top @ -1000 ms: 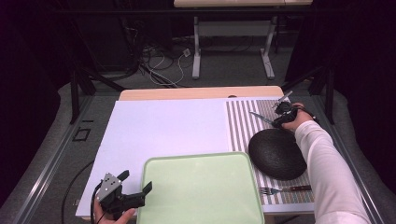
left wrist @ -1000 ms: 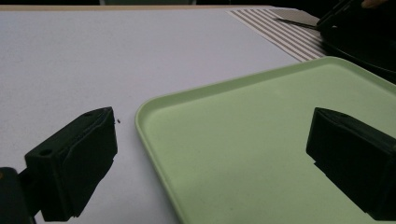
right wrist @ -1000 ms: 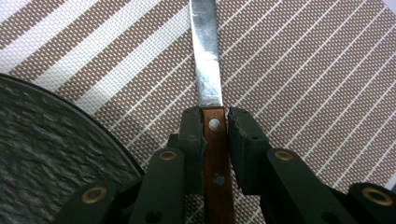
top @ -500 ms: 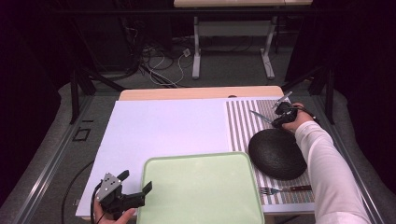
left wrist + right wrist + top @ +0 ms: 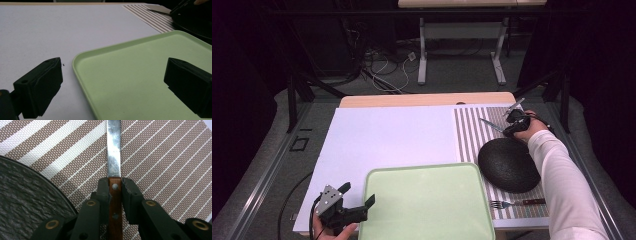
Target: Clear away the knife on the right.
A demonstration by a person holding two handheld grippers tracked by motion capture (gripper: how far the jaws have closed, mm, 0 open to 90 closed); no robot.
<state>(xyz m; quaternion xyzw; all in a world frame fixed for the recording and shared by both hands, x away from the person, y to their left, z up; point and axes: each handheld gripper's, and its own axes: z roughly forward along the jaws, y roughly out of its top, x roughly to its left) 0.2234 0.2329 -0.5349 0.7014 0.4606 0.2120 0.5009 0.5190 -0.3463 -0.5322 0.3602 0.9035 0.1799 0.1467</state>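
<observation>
Knife: steel blade, brown wood handle w/ two rivets. Handle pinched between right claw pads just behind the blade. Blade runs to 12 o'clock in right gripper view, low over striped mat, plate at 8 o'clock. In high view knife sits at worktop's 2 o'clock, tip to 10.

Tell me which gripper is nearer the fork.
Right. The right gripper holds a knife beyond the dark plate, which lies between it and the fork; the left gripper sits across the green tray.

Brown-and-white striped placemat, pale green tray, black plate
</observation>
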